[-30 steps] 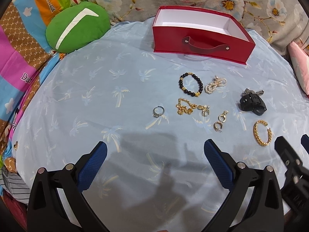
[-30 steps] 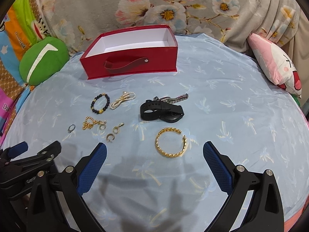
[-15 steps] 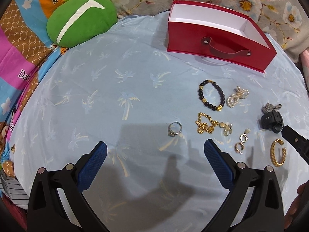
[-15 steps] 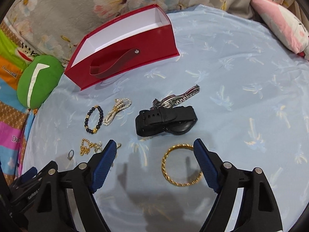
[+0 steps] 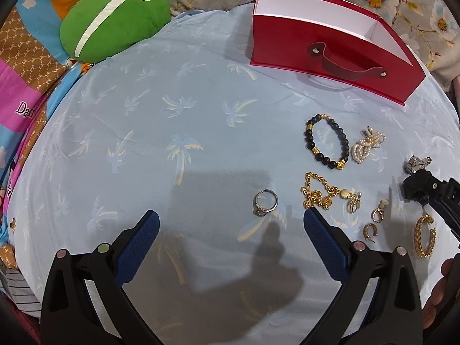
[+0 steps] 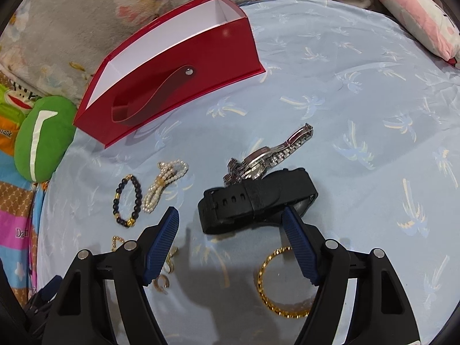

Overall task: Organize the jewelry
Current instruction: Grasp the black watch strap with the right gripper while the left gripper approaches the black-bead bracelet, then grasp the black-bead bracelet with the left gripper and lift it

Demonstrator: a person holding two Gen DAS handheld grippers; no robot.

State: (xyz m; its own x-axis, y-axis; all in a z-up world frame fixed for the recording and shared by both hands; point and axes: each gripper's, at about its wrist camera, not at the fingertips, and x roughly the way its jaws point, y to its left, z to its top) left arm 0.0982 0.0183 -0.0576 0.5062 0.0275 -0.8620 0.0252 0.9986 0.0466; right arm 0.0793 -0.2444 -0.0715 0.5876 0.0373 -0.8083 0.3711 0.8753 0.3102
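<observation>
two close downward wrist views toward the shared red box point(image 5: 330, 49) point(image 6: 178, 86) and beaded bracelet point(image 5: 326, 142) point(image 6: 128, 201)

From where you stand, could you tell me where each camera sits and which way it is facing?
Left wrist: sits on the open left gripper, looking forward over the silver ring toward the red box; its own two fingers show, plus the right gripper's tip at the right edge.
Right wrist: sits on the open right gripper, looking down at the black watch lying between its fingers, box behind.
Shared: box, black bead bracelet, pearl bracelet, gold bangle, green cushion.
</observation>
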